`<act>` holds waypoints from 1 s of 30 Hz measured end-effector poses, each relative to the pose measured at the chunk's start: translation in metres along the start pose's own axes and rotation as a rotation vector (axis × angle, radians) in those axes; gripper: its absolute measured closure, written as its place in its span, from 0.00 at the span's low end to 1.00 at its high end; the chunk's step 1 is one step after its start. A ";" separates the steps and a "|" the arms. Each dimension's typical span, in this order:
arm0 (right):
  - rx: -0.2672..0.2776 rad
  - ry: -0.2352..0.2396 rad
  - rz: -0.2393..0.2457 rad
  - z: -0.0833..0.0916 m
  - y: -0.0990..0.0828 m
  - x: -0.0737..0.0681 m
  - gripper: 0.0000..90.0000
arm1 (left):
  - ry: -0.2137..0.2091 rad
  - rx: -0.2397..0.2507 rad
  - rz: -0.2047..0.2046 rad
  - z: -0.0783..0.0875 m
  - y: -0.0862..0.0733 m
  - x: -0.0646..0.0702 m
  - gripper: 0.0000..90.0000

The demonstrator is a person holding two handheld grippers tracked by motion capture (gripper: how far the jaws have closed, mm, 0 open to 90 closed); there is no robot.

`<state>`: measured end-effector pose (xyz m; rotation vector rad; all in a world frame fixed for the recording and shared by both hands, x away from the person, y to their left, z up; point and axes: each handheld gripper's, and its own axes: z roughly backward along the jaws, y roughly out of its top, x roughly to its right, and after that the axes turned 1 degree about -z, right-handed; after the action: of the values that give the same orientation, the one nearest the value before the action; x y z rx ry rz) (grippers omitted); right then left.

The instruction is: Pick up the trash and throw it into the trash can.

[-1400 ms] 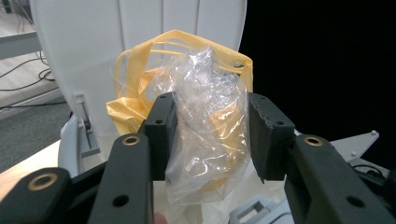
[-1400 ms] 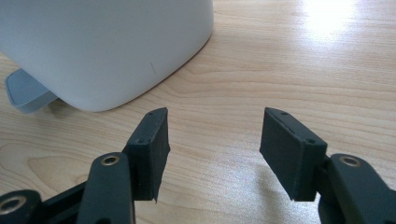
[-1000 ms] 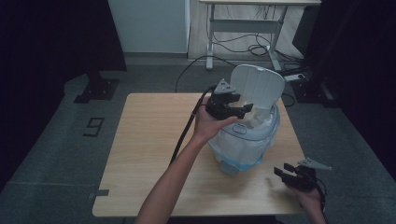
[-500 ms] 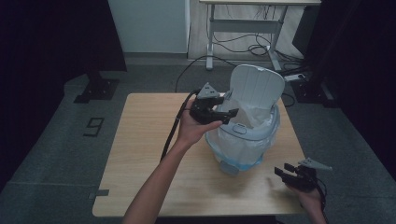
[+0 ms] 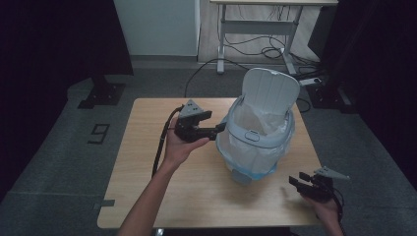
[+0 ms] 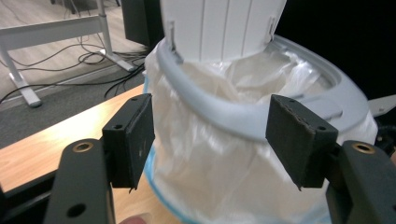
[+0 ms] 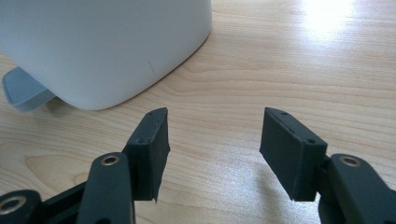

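A pale pedal bin (image 5: 258, 142) stands on the wooden table (image 5: 147, 172), its lid (image 5: 269, 91) raised upright and a translucent bag liner (image 5: 260, 123) draped over its rim. My left gripper (image 5: 221, 129) hovers just left of the bin, jaws pointing at the rim. In the left gripper view it (image 6: 219, 140) is open, with the grey rim (image 6: 224, 112) and liner beyond its pads and nothing between them. My right gripper (image 5: 295, 179) rests low at the table's front right corner. In the right gripper view it (image 7: 212, 149) is open over bare wood, the bin's wall (image 7: 102, 46) ahead to the left.
The bin's foot pedal (image 5: 241, 176) sticks out toward the table's front edge, and the pedal (image 7: 25, 93) lies left of my right jaws. A desk frame with cables (image 5: 255, 44) stands on the floor behind the table. Dark curtains hang on both sides.
My left gripper has drawn back from above the bin's rim, moving left and a little down to the bin's left side. The right gripper has stayed put.
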<state>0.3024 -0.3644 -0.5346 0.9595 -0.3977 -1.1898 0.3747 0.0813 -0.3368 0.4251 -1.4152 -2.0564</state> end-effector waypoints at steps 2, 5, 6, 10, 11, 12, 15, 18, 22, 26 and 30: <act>-0.001 -0.001 0.001 0.000 0.000 0.000 0.46 | 0.007 -0.002 -0.003 0.005 -0.008 0.000 0.36; -0.001 -0.002 0.002 0.000 0.000 0.000 0.46 | 0.019 -0.012 -0.010 0.011 -0.018 -0.001 0.36; -0.001 -0.002 0.002 0.000 0.000 0.000 0.46 | 0.023 -0.015 -0.012 0.013 -0.022 -0.001 0.36; -0.002 -0.002 0.004 0.000 0.000 -0.001 0.46 | 0.037 -0.030 -0.018 0.018 -0.040 -0.001 0.36; -0.004 -0.002 0.004 -0.001 0.000 -0.001 0.46 | 0.040 -0.036 -0.019 0.018 -0.045 0.000 0.36; -0.004 -0.002 0.005 -0.001 0.000 -0.001 0.46 | 0.040 -0.042 -0.016 0.019 -0.050 0.000 0.36; -0.007 -0.003 0.007 -0.002 -0.001 -0.001 0.46 | 0.027 -0.053 0.005 0.019 -0.065 -0.001 0.36; -0.007 -0.004 0.007 -0.002 -0.001 -0.001 0.46 | 0.026 -0.065 0.014 0.019 -0.080 -0.001 0.36; -0.006 -0.006 0.005 -0.001 -0.001 -0.001 0.46 | 0.023 -0.077 0.034 0.019 -0.099 -0.001 0.36; 0.001 -0.006 -0.001 -0.001 0.000 -0.002 0.45 | 0.033 -0.109 0.043 0.017 -0.120 -0.002 0.36; 0.004 -0.006 0.005 -0.002 0.001 -0.004 0.44 | 0.035 -0.118 0.081 0.016 -0.138 -0.008 0.36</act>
<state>0.3027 -0.3600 -0.5337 0.9582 -0.4072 -1.1875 0.3311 0.1329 -0.4589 0.3471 -1.2623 -2.0441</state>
